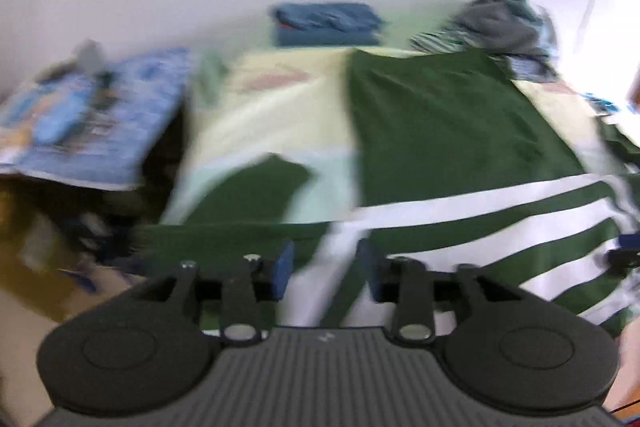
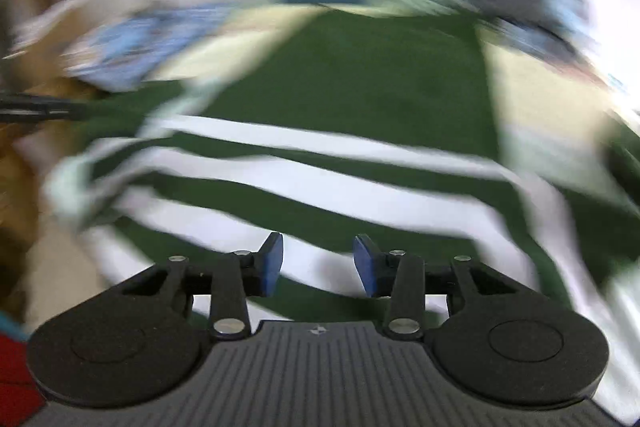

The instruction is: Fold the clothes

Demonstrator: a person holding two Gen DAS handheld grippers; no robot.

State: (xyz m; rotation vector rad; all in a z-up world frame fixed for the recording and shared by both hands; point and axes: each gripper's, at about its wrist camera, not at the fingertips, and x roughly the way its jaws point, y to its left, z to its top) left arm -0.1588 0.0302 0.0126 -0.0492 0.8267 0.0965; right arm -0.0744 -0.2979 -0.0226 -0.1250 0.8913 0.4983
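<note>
Green shirt [image 1: 448, 131] with white bands, spread flat ahead of both grippers on pale bedding [image 1: 272, 107].

Dark green body, plain at the far end; broad white stripes across the near part, directly beyond the fingertips. One green sleeve [image 1: 256, 187] lying ahead-left of the left gripper [image 1: 326, 273]. Left gripper: blue pads parted, striped cloth seen in the gap, grip on it not discernible through blur. Right gripper [image 2: 318, 263]: pads parted likewise, above the striped cloth, nothing visibly held. Folded blue stack [image 1: 326, 23] far ahead; loose grey heap [image 1: 504, 27] far ahead-right; blue patterned item [image 1: 92, 115] ahead-left. Both views motion-blurred.
</note>
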